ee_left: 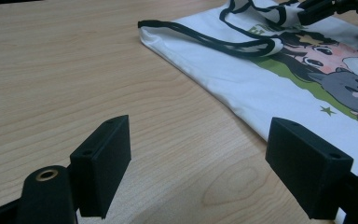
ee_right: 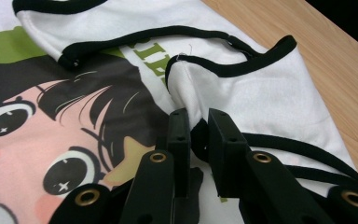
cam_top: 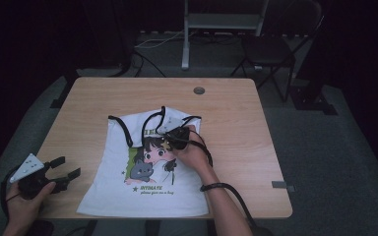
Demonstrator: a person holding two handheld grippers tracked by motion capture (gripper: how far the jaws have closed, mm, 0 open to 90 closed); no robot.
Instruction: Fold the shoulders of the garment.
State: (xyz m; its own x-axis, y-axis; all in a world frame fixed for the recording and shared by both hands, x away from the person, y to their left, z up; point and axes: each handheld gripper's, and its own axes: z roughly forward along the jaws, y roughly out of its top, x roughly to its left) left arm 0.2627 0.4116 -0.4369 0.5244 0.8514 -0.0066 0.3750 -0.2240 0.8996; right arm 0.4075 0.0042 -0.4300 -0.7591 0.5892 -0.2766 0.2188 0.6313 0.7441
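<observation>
1. Wooden table (cam_top: 93, 98) on a grey floor, dark room behind, black folding chair (cam_top: 270, 49) past the far edge
2. White tank top (cam_top: 109, 182) with black trim, lying flat near the middle of the table, bottom hem close to the near edge
3. Cartoon girl and grey cat printed on the front, green patch beside them
4. Small round grey cap (cam_top: 199, 90) set in the table near the far edge, well apart from the top
5. Right gripper (cam_top: 170, 133) held by the right hand (cam_top: 193, 153), down on the upper part of the top, by the neck and straps
6. Jaws there nearly pressed together, pinching a fold of white cloth with black trim (ee_right: 193, 119)
7. Left gripper (cam_top: 68, 168) held by the left hand (cam_top: 23, 202) near the near left corner of the table, just beside the left edge of the top, not touching it
8. Jaws there spread wide, holding nothing, bare wood between them (ee_left: 198, 154)
</observation>
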